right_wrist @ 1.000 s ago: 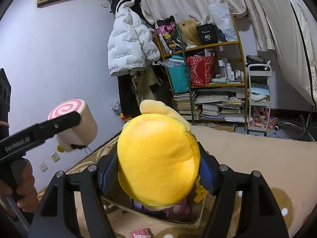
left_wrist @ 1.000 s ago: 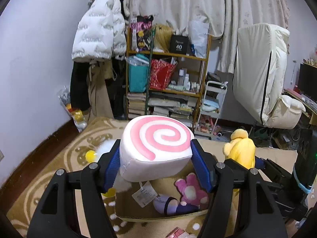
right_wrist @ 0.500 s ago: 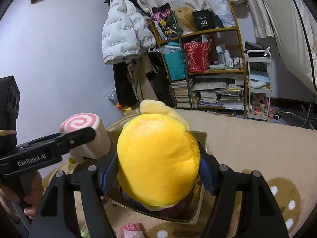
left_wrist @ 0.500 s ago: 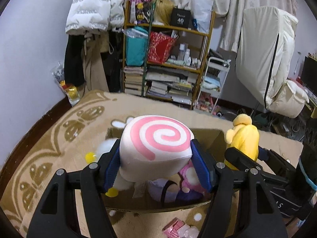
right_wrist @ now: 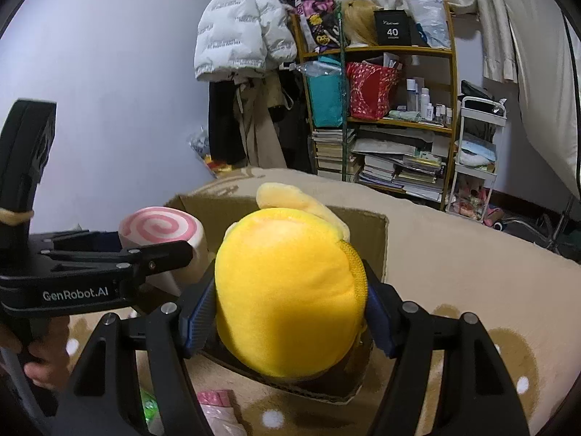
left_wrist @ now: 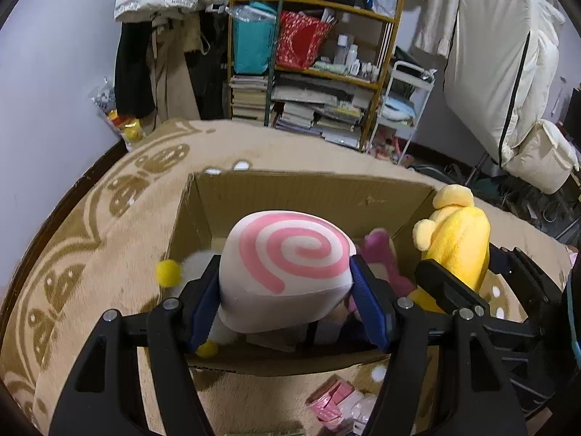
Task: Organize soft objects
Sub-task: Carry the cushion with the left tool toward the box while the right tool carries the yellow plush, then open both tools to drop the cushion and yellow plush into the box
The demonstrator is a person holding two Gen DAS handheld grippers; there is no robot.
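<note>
My left gripper (left_wrist: 285, 301) is shut on a white plush with a pink swirl (left_wrist: 287, 265), held over the open cardboard box (left_wrist: 312, 192). That swirl plush (right_wrist: 159, 225) and the left gripper (right_wrist: 145, 259) also show at the left of the right wrist view. My right gripper (right_wrist: 288, 312) is shut on a yellow plush (right_wrist: 287, 298), above the box's right part (right_wrist: 366, 225). The same yellow plush (left_wrist: 457, 243) appears at the right in the left wrist view. Inside the box lies a pink plush (left_wrist: 381, 258), partly hidden. A white plush with yellow pom-poms (left_wrist: 169, 272) hangs at the box's left wall.
The box sits on a tan patterned rug (left_wrist: 109, 225). Small pink packets (left_wrist: 334, 396) lie on the rug in front of the box. Behind stand a crowded wooden shelf (left_wrist: 312, 58), a white trolley (left_wrist: 403, 105), hanging coats (left_wrist: 156, 36) and a white chair (left_wrist: 508, 83). A hand (right_wrist: 43, 370) holds the left gripper's handle.
Both grippers have come down and tipped toward the box with their plushes still held. The box opening now fills more of both views.
</note>
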